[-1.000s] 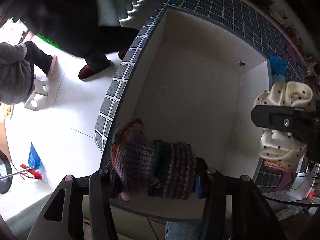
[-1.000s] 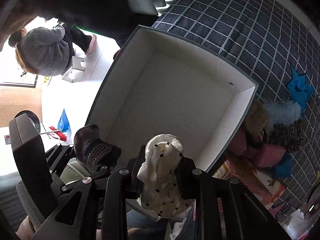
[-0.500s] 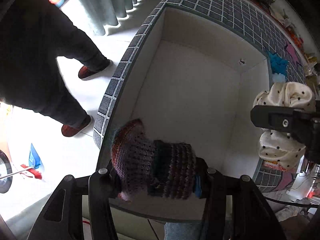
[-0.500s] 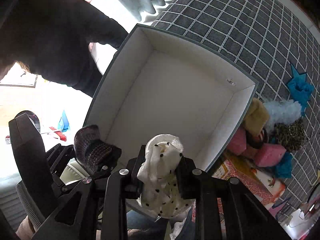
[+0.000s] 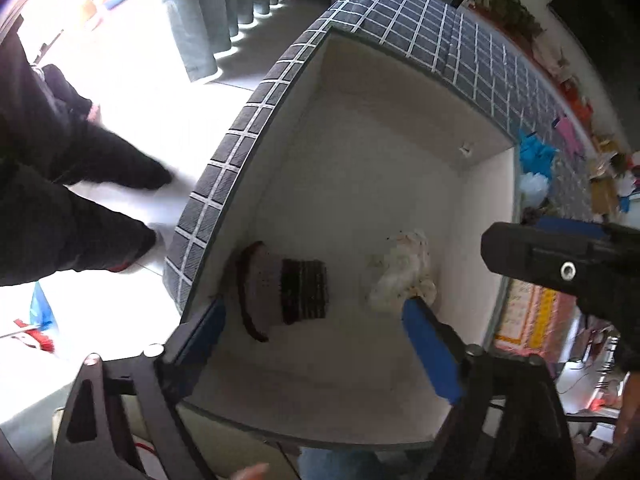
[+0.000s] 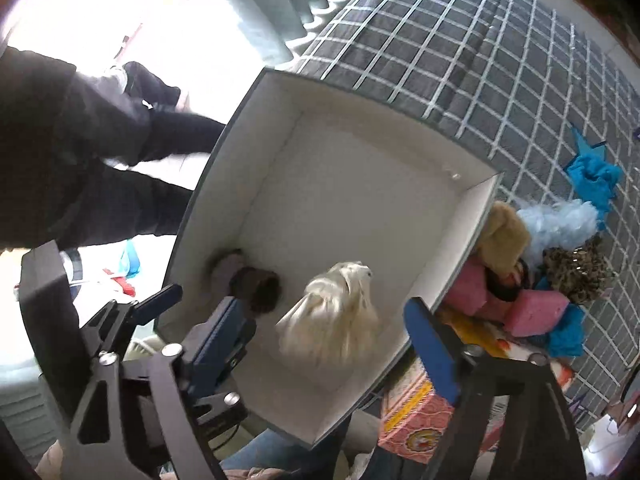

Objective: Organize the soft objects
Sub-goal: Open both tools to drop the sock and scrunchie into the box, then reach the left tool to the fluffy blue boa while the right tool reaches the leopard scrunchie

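A grey box (image 5: 400, 92) with a white inside stands on a checked bedspread (image 6: 480, 60). On the box floor lies a striped knitted piece (image 5: 284, 288), and beside it a cream dotted cloth (image 5: 400, 276). My left gripper (image 5: 316, 332) hovers over the knitted piece; its jaws are opening, the blue pads well clear of the wool. My right gripper (image 6: 328, 340) hangs above the cream cloth (image 6: 336, 316), which looks blurred as it drops. Its jaws are opening too and touch nothing. The knitted piece (image 6: 252, 284) sits in the near left corner of the box (image 6: 248, 152).
Just right of the box is a heap of soft things: a tan plush (image 6: 500, 236), pale blue fluff (image 6: 560, 220), a leopard-print piece (image 6: 576, 276), pink sponges (image 6: 536, 312) and a blue cloth (image 6: 592, 172). A person in dark trousers (image 5: 72, 208) walks on the floor at left.
Both grippers have opened and let go. The knitted piece and the cream cloth have dropped from the jaws into the box. The person on the floor has walked on.
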`<state>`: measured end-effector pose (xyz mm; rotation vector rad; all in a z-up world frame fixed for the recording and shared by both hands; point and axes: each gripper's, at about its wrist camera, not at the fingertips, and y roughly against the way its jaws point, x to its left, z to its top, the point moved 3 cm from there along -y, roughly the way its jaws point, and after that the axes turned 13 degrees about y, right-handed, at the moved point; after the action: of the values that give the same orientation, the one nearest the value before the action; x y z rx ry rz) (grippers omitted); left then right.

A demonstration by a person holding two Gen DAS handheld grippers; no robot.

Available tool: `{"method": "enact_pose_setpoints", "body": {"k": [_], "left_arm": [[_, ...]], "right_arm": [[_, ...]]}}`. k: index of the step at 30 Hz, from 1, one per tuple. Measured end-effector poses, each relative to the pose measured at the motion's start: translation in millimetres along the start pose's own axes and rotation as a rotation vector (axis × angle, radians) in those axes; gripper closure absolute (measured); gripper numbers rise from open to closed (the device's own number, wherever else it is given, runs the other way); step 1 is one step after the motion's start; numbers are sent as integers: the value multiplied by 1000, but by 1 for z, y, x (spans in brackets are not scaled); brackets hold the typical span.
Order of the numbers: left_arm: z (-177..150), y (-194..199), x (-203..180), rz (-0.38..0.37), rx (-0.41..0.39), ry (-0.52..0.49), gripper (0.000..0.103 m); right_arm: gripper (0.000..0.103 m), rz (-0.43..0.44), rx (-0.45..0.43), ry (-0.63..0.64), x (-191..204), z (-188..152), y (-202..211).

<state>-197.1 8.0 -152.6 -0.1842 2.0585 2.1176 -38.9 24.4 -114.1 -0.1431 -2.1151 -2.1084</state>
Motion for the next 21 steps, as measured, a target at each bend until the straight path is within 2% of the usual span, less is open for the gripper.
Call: {"method": "enact_pose_setpoints", "body": {"k": [2,3,9,12,15,18,21], "left_arm": [[2,2,0,-64,19,19,9],[3,3,0,-119,35,35,9],[4,20,-17,-296,57,15,8],[8,27,-31,-328,75,-11,8],[9,36,-51,-337,79,-68,8],[8,38,-70,-333,93,-88,8],[8,44,-84,-299,88,-84,8]], "right_arm": [[0,-3,-8,-19,-6,0,4],[0,-3,-25,-31,-10,-2,8],[0,1,-118,-119,-38,-12,44],[0,-12,-162,-204,-67,-25,66],[0,-59,-192,-324,-117,-42,82],[0,-124,-164,-456,-175,-71,82],[0,-152,-102,-541,-223,-96,63]]}}
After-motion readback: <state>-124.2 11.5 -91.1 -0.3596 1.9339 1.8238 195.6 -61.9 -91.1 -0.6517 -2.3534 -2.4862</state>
